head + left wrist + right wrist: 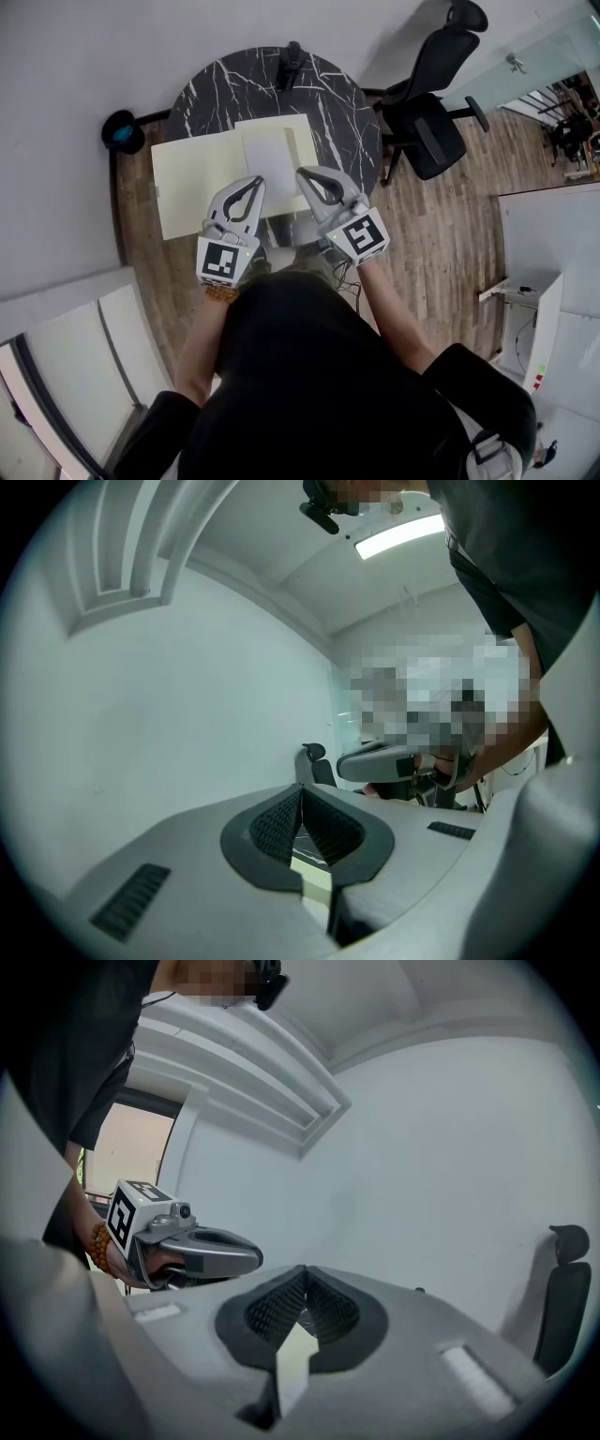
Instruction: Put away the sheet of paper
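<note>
A white sheet of paper (267, 157) lies flat on an open pale-yellow folder (192, 178) that covers the near half of a round black marble table (225, 89). Both grippers hover side by side over the table's near edge, tips pointing at the paper. My left gripper (255, 180) is shut, tips meeting, nothing between them (302, 789). My right gripper (302, 172) is likewise shut and empty (305, 1271). Each gripper view looks level across the room and shows a pale sliver of the folder below the jaws; the paper itself is hidden there.
A small black object (292, 61) stands at the table's far edge. A black office chair (431, 94) sits to the right on the wooden floor, and a dark round thing with blue inside (122, 131) lies at the left by the wall. White furniture (553, 272) is at the right.
</note>
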Motion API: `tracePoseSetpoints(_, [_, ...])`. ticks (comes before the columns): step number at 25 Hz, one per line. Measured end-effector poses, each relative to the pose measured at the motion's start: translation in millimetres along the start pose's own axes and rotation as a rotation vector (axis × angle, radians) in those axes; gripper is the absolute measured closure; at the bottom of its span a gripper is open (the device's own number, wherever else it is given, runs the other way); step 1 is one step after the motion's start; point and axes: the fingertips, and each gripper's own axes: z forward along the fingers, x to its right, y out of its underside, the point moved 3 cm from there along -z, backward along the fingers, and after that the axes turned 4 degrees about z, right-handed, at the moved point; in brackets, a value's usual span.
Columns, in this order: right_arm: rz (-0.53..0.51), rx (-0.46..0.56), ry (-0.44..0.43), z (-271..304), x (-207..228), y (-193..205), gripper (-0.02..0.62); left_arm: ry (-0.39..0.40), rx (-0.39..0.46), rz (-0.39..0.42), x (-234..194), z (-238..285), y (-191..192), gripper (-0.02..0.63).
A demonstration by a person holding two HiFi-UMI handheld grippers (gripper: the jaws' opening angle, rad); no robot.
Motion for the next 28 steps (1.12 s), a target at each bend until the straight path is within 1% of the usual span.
tracePoseSetpoints(10, [0.014,0.002,-0.008,1.7,1.6,1.7,0.597,-0.001,-0.004,0.005,-1.8,0.9,-0.6,0.595])
tracePoseSetpoints(15, [0.012,0.001,-0.012,0.9,0.9,3.1,0.597,-0.023,-0.02,-0.061,-0.2,0.5,-1.7,0.595])
tracePoseSetpoints(16, [0.013,0.0,-0.011,0.9,1.2,3.4,0.597,-0.018,-0.019,-0.053,0.2,0.8,-1.1,0.595])
tracePoseSetpoints(18, [0.015,-0.001,-0.009,0.8,1.6,3.6,0.597,-0.001,-0.009,-0.002,0.4,1.5,0.6,0.595])
tracePoseSetpoints(19, [0.016,-0.001,-0.009,0.6,1.5,3.8,0.597,0.002,-0.006,0.011,0.4,1.6,0.8,0.595])
tracePoseSetpoints(28, [0.012,0.001,-0.007,-1.2,2.1,4.6,0.597,0.001,0.0,0.016,1.6,1.5,-0.4,0.597])
